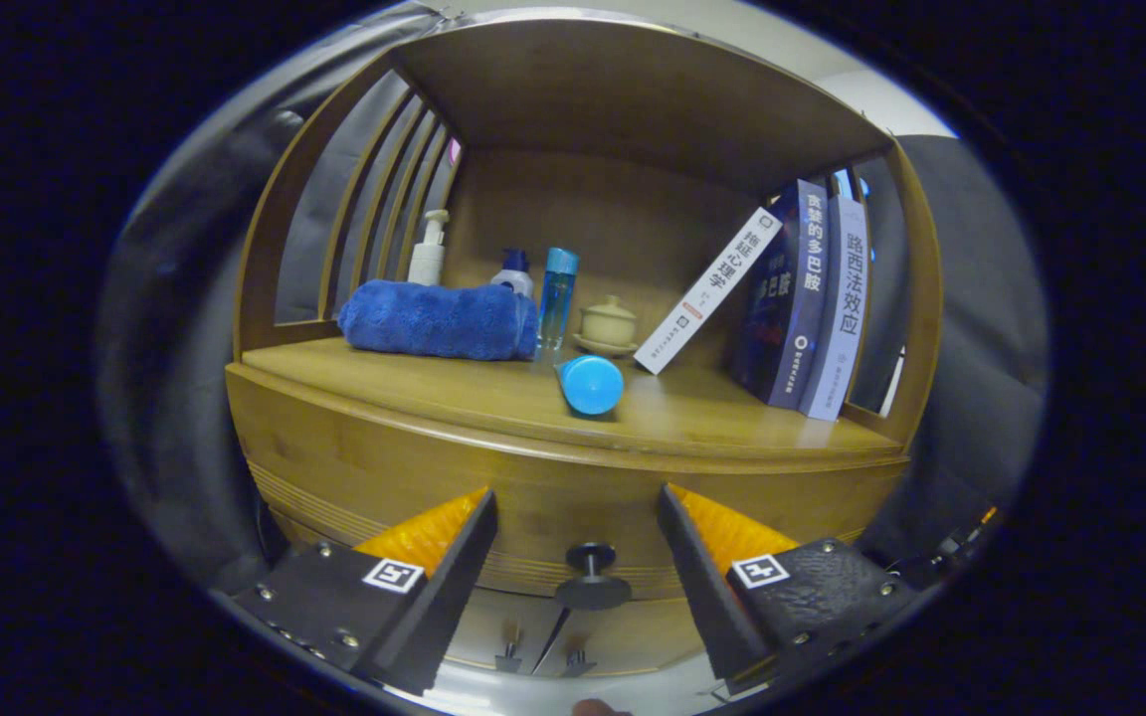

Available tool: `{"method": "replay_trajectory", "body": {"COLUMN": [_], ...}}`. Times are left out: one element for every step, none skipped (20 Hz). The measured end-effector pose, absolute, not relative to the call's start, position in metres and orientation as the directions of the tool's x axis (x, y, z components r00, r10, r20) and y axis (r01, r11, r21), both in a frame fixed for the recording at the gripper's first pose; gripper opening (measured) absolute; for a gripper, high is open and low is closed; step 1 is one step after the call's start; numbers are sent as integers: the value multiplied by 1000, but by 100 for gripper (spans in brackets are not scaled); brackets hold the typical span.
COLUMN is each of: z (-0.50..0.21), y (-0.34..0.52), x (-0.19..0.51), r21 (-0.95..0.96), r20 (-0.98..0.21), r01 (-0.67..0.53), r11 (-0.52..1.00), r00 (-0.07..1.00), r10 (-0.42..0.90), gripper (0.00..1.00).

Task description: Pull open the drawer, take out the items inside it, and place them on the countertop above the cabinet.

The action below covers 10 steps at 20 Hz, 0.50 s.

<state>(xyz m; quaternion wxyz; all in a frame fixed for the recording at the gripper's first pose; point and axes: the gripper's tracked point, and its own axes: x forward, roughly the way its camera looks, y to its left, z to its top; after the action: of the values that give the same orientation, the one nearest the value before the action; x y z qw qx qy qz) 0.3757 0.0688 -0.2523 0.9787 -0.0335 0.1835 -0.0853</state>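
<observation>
Sitting between the spread fingers of the empty, wide-open gripper, the drawer with its dark knob fronts a wooden cabinet whose tabletop carries a lying blue bottle, a rolled blue towel and leaning books.

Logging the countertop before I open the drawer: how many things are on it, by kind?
Books: 3, one leaning on the other two
Bottles: 3 upright, behind the towel
Rolled blue towel: 1
Lidded cup on saucer: 1
Blue cylinder lying down: 1
Total: 9
The gripper is open, fingers either side of the drawer knob.
</observation>
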Motion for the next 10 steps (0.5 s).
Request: {"method": "replay_trajectory", "body": {"z": [-240,-226,-210,-191,-170,-146,-121,-95,-72,-50], "y": [68,65,64,62,59,56,54,50,46,40], "x": [374,370,364,358,350,342,333,323,311,300], "r21": [-88,-84,-83,-84,-84,-83,-77,-70,-62,-56], "r20": [-336,-319,-297,-269,-238,-209,-178,-150,-127,-107], "r01": [156,152,143,132,120,104,89,76,65,55], "r11": [984,985,986,988,989,991,993,995,996,997], "r00": [925,932,941,951,962,971,979,985,989,992], "r10": [-177,-171,-162,-150,-137,-120,-102,-86,-72,-61], "gripper": [97,97,97,97,97,97,97,97,97,97]}}
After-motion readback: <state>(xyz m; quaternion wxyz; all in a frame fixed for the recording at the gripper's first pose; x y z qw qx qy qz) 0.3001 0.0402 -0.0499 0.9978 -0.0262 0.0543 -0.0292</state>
